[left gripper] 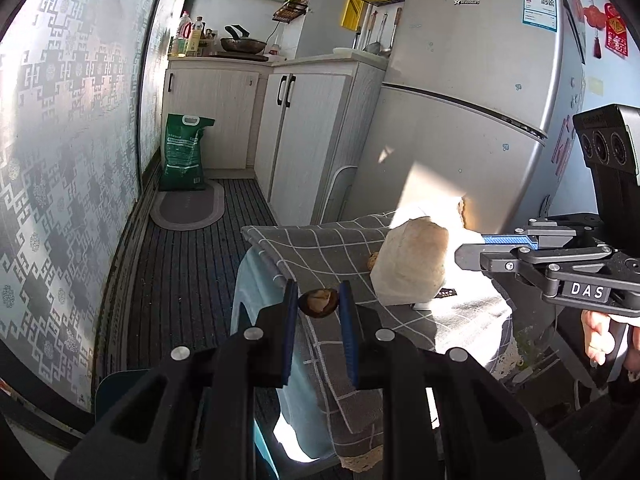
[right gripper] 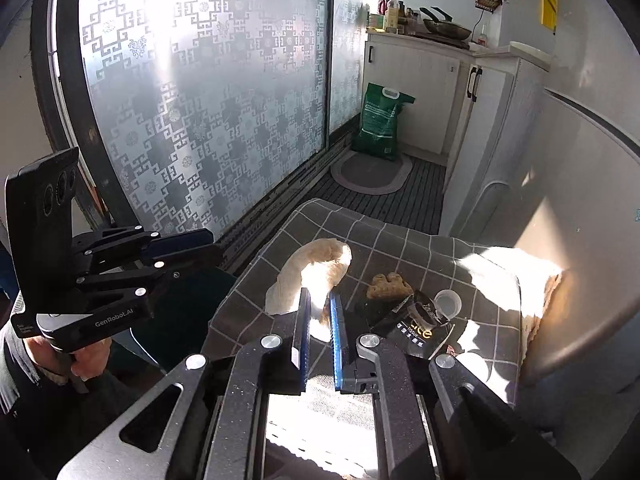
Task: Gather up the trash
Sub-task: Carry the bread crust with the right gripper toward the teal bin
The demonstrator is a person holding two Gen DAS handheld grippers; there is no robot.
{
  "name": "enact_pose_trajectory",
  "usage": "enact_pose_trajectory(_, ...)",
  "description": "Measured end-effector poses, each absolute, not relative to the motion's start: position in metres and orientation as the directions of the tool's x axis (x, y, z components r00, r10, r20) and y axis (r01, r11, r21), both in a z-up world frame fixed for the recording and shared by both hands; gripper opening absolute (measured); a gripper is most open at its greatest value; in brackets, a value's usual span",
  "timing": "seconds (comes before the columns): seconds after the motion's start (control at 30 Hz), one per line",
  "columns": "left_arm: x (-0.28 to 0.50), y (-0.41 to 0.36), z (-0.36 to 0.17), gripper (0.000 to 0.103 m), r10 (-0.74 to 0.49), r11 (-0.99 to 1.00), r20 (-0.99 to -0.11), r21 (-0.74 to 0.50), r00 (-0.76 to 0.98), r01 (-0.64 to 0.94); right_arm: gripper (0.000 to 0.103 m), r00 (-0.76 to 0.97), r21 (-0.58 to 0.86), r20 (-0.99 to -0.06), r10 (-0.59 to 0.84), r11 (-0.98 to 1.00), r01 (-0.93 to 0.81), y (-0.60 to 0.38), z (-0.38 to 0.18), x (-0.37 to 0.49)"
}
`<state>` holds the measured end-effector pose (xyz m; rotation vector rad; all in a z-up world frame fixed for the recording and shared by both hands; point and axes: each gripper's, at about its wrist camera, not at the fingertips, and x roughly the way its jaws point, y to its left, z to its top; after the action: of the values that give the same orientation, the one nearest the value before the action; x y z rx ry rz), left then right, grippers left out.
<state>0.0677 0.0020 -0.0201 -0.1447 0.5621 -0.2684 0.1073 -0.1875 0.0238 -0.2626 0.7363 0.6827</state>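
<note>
Trash lies on a small surface (right gripper: pixel 496 280) draped with a grey checked cloth (left gripper: pixel 320 252), set beside a silver fridge (left gripper: pixel 472 120). 2 pieces are already in hand. The left tongs (left gripper: pixel 319 300) are clenched on a small brown nutshell-like scrap (left gripper: pixel 318 302), pinched between the blue pads at the tips and held over the near corner of the cloth. The right tongs (right gripper: pixel 320 308) are clamped tight on a crumpled white paper bag (right gripper: pixel 312 276); in the right wrist view the pads grip its lower edge while the rest of the bag arches up and away in the sunlight, and in the left wrist view the same bag (left gripper: pixel 412 268) hangs from the blue-padded fingers coming in from the right.

More litter sits on the cloth: a lumpy brown piece (right gripper: pixel 388 284) just right of the bag, a black tissue packet (right gripper: pixel 412 324) beside it, a small clear plastic cup (right gripper: pixel 448 304) tilted against the packet, and a white round item (right gripper: pixel 474 364) at the near edge, too bright to identify.

A person's hand (left gripper: pixel 600 336) grips the handle of the right tool, and another hand (right gripper: pixel 88 356) holds the left one. Farther back, a green sack (left gripper: pixel 182 156) leans against white cabinets (left gripper: pixel 216 112) by an oval mat (left gripper: pixel 188 208) on the dark slatted floor.
</note>
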Motion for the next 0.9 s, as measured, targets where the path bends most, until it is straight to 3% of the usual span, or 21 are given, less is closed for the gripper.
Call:
enact_pose_trajectory(0.53,0.044,0.077,-0.051,0.022,-0.185,0.975,-0.577,-0.206,0.795,0.078,0.008,0.46,0.003,-0.714,0.527,0.66,-0.751,-0.101,0.017,0.094)
enact_pose_trajectory(0.9,0.041,0.103,-0.088,0.022,-0.139,0.982,-0.67,-0.188,0.729,0.015,0.008,0.411,0.004,-0.761,0.503,0.636,-0.771,-0.058,-0.005,0.096)
